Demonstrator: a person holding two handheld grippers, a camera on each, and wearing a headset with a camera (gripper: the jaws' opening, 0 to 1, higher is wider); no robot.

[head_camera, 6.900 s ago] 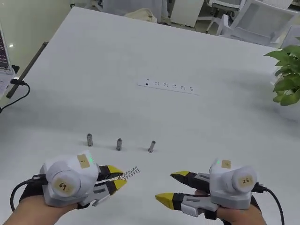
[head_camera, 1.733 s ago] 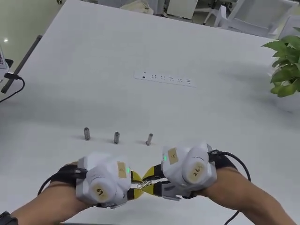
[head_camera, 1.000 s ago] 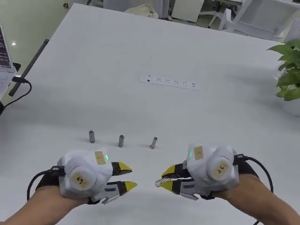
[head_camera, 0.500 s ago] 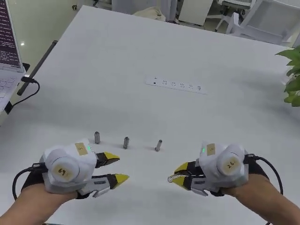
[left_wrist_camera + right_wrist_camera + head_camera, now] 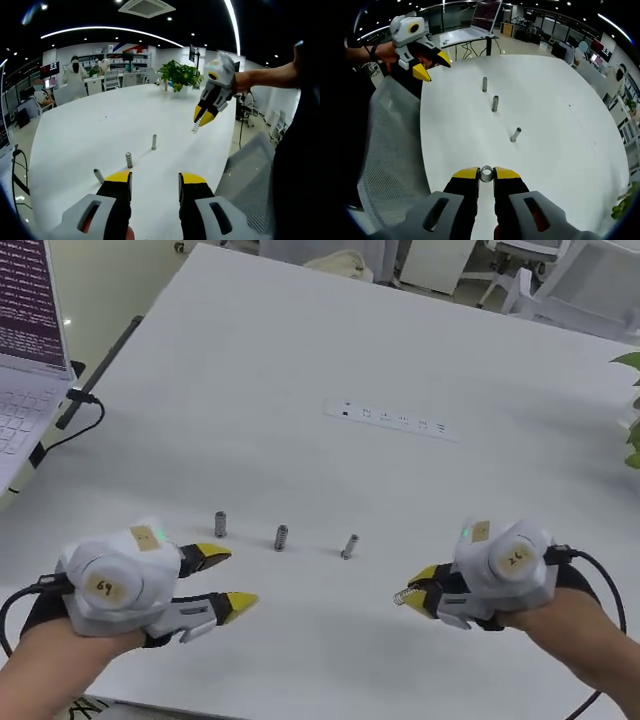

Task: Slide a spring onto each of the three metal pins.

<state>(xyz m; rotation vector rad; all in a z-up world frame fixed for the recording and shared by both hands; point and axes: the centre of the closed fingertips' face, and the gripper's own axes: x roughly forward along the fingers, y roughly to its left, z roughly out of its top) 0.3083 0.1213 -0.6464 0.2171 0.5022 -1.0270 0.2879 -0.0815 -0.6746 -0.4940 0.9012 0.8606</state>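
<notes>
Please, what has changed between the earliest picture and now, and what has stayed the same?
The spring passed from the left gripper to the right gripper: they met, the left one let go and now stands open, the right one is shut on it, then they drew apart. The three pins stayed in their row.

The left gripper (image 5: pixel 228 577) and right gripper (image 5: pixel 416 591) are white with yellow tips. The spring (image 5: pixel 403 595) and pins (image 5: pixel 281 537) are silvery grey, the table (image 5: pixel 300 360) plain white, the plant (image 5: pixel 180 75) green.
</notes>
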